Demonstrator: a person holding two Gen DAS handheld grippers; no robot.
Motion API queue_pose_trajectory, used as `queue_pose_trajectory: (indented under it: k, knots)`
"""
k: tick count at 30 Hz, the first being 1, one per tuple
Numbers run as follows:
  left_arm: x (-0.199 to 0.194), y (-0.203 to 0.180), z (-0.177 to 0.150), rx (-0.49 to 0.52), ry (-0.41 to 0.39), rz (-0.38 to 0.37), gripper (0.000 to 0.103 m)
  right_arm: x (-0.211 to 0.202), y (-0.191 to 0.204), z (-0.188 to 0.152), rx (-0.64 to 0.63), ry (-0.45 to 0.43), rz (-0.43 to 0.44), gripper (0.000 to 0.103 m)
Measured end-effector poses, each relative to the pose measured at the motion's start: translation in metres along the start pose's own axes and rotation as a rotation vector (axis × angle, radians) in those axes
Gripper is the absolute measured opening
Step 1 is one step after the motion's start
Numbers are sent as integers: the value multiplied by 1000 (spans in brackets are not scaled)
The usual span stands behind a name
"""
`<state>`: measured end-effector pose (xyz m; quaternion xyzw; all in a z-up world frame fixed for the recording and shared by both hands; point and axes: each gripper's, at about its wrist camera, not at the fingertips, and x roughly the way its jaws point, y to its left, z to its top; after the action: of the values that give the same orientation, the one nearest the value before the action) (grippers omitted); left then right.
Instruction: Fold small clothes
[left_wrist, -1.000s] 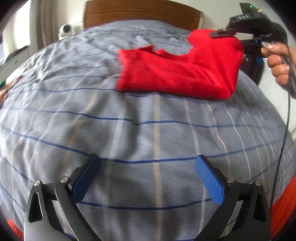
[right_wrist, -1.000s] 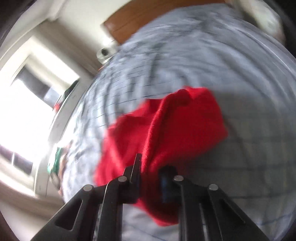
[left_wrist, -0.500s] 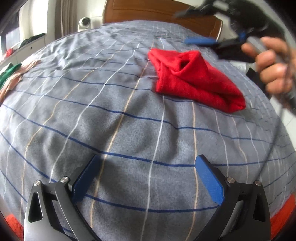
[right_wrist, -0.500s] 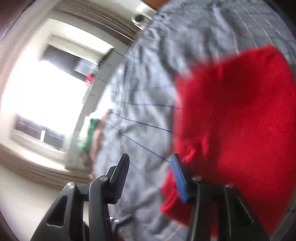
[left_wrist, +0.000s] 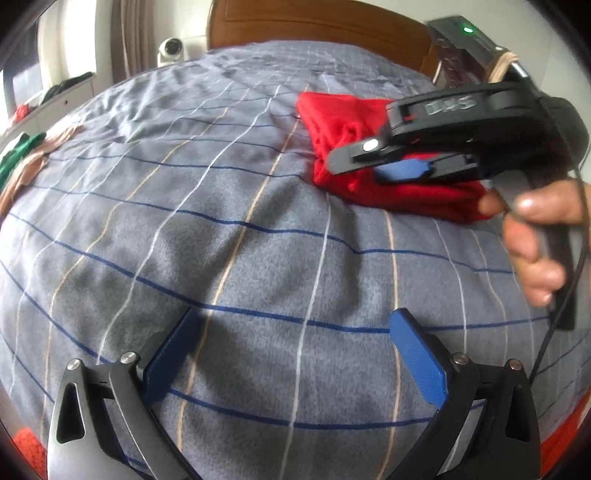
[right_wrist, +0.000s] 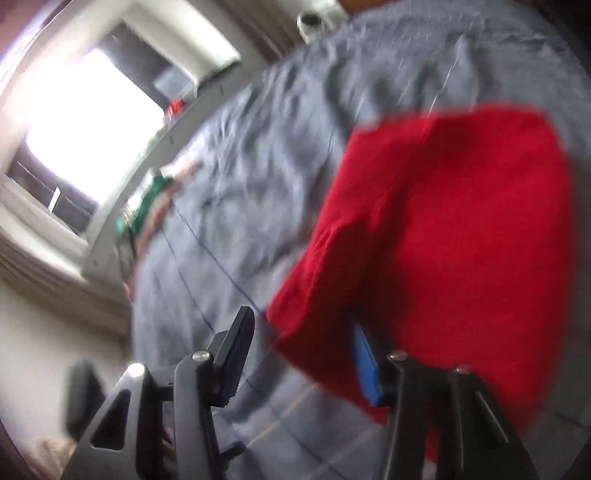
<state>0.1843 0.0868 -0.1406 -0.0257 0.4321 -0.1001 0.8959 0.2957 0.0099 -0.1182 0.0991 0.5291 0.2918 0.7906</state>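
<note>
A folded red garment lies on the grey striped bedspread at the upper right of the left wrist view. It fills the right half of the blurred right wrist view. My left gripper is open and empty, low over the bedspread, well short of the garment. My right gripper is open and empty, hovering over the garment's near edge. It also shows in the left wrist view, held by a hand above the garment.
A pile of green and beige clothes lies at the bed's left edge. A wooden headboard stands at the far end. A small white camera sits beside it. A bright window is on the left.
My right gripper has let go of the red garment, opened, and pulled back over it. The garment now lies folded on the bed. My left gripper stayed open.
</note>
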Motion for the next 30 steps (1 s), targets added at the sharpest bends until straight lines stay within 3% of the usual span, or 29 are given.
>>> queue_pose_trajectory:
  k: [3,7,10,12,16,22,24,26,28,30]
  knots:
    - [-1,1,0,1,1,-5,103,-9,5,-3,-18,-41,-30,51]
    - [1,2,2,-9,4,-9,103,-66,6,-10,-46,-150,-29,55]
    - [3,-1,2,-4,3,0,103,-102,-5,-23,-74,-207,-115,60]
    - [4,-2,1,5,2,11,103,-99,-20,-30,-39,-188,-151,60]
    - [5,-5,-3,32,-9,32,103,-65,-61,-47,129,-109,-123,60]
    - [2,-9,-4,64,-5,59,103,-99,-51,-62,147,-245,-105,60]
    - [-6,-7,8,64,19,-3,102,-119,-49,-68,116,-279,-128,67]
    - [-20,-3,32,25,-36,-137,102,-138,-56,-75,105,-309,-174,80]
    - [-23,-2,61,2,-55,-238,103,-147,-70,-78,124,-323,-210,82]
    - [-12,-4,101,-23,-23,-331,103,-151,-96,-76,196,-318,-228,82]
